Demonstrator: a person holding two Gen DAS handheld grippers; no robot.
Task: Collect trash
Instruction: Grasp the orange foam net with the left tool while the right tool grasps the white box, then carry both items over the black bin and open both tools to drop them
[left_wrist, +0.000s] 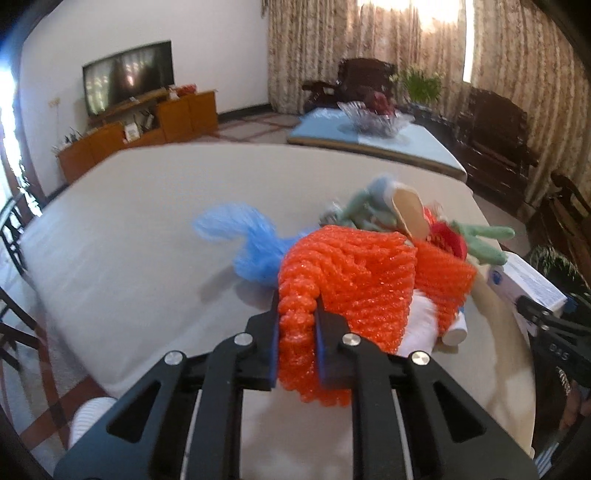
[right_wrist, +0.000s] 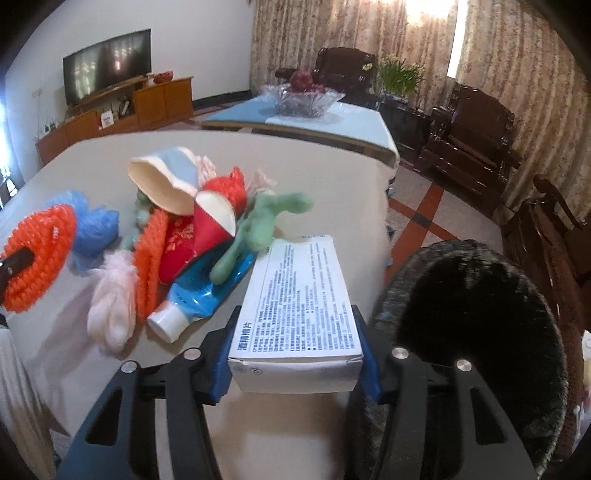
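Note:
My left gripper (left_wrist: 297, 306) is shut on a twisted end of an orange foam net (left_wrist: 354, 269), which hangs over the cream-covered table (left_wrist: 147, 221). The same net (right_wrist: 37, 254) shows at the left of the right wrist view. My right gripper (right_wrist: 295, 314) is shut on a white printed box (right_wrist: 295, 295), both blue pads against its sides. Between them lies a trash pile: a blue net (left_wrist: 243, 240), a green net (right_wrist: 258, 229), a pink net (right_wrist: 110, 306), a blue tube with a white cap (right_wrist: 199, 291) and crushed paper cups (right_wrist: 166, 184).
A dark round bin (right_wrist: 472, 332) stands open just right of the table's edge. Beyond is a second table with a light blue cover (right_wrist: 362, 125) and a glass bowl (right_wrist: 301, 98). Dark wooden chairs (right_wrist: 469, 136) line the curtained wall; a TV (left_wrist: 127, 75) hangs at left.

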